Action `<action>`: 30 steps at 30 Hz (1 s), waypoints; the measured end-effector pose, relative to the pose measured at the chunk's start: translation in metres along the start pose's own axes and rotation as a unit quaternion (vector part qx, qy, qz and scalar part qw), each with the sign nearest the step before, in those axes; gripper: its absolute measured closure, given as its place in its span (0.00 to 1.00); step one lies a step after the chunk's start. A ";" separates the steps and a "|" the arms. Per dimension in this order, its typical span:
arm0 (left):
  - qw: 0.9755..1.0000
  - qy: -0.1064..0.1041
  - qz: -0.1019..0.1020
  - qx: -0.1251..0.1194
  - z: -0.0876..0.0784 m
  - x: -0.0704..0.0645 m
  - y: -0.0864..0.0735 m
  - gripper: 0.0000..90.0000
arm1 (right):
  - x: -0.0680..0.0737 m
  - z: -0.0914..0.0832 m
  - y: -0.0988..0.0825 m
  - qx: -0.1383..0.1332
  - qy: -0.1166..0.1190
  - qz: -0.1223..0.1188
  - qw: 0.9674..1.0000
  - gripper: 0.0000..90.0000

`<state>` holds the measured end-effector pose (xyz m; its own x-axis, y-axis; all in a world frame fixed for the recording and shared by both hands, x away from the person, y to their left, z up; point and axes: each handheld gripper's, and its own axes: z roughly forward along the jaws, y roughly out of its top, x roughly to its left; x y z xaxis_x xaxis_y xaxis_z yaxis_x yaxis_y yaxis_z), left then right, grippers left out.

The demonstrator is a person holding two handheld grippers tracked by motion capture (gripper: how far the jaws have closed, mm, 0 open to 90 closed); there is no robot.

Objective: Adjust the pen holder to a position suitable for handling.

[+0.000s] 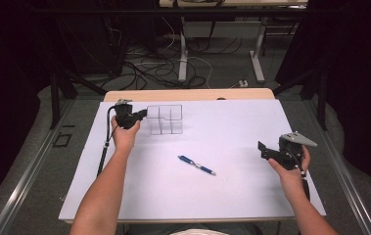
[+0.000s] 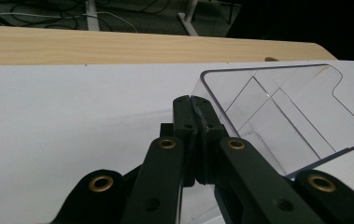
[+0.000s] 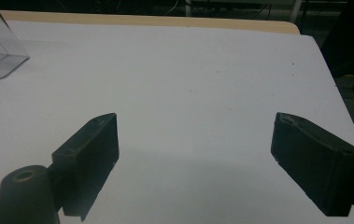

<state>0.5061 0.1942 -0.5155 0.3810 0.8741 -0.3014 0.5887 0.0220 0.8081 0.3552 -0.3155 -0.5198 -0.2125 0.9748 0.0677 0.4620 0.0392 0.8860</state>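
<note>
Left gripper (image 2: 194, 108) clamped on clear organizer (image 2: 286, 116) wall; right gripper (image 3: 195, 161) apart, idle. Risk: thin slick wall slips, organizer tips.

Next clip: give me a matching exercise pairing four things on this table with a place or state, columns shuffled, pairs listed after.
Things:
1. left gripper
2. right gripper
3. pen
4. clear organizer

States:
A. lying mid-table, untouched
B. fingers wide apart over bare white surface
C. fingers closed on a clear wall
D. standing near the far edge, gripped at its left side

Pairs: 1-C, 2-B, 3-A, 4-D
</note>
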 end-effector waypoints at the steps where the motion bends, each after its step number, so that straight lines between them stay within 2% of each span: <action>1: 1.000 0.000 0.000 0.000 0.000 0.000 0.000 1.00 | 0.000 0.000 0.000 0.000 0.001 -0.001 1.000 0.16; 5: 1.000 -0.007 0.008 0.008 0.006 -0.012 0.004 1.00 | 0.001 0.000 0.000 0.002 0.000 0.000 1.000 0.16; 8: 1.000 -0.009 0.009 0.008 0.009 -0.017 0.005 1.00 | 0.000 -0.001 0.000 0.005 -0.001 -0.001 1.000 0.16; 9: 1.000 -0.012 0.011 0.008 0.012 -0.023 0.005 1.00 | 0.000 -0.001 0.000 0.005 0.000 -0.001 1.000 0.16; 12: 1.000 -0.015 0.015 0.007 0.015 -0.028 0.006 1.00 | 0.001 0.000 0.000 -0.002 -0.001 0.005 1.000 0.16; 13: 1.000 -0.019 0.015 0.006 0.018 -0.032 0.006 1.00 | 0.000 -0.001 0.000 0.002 0.000 -0.001 1.000 0.16; 30: 0.999 -0.037 0.022 0.012 0.035 -0.061 0.002 1.00 | 0.001 0.000 -0.001 0.001 0.005 0.005 1.000 0.16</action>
<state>0.5092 0.1236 -0.5135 0.4587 0.8354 -0.3028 0.5864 -0.0285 0.8095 0.3543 -0.3150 -0.5205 -0.2153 0.9732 0.0812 0.4668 0.0295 0.8839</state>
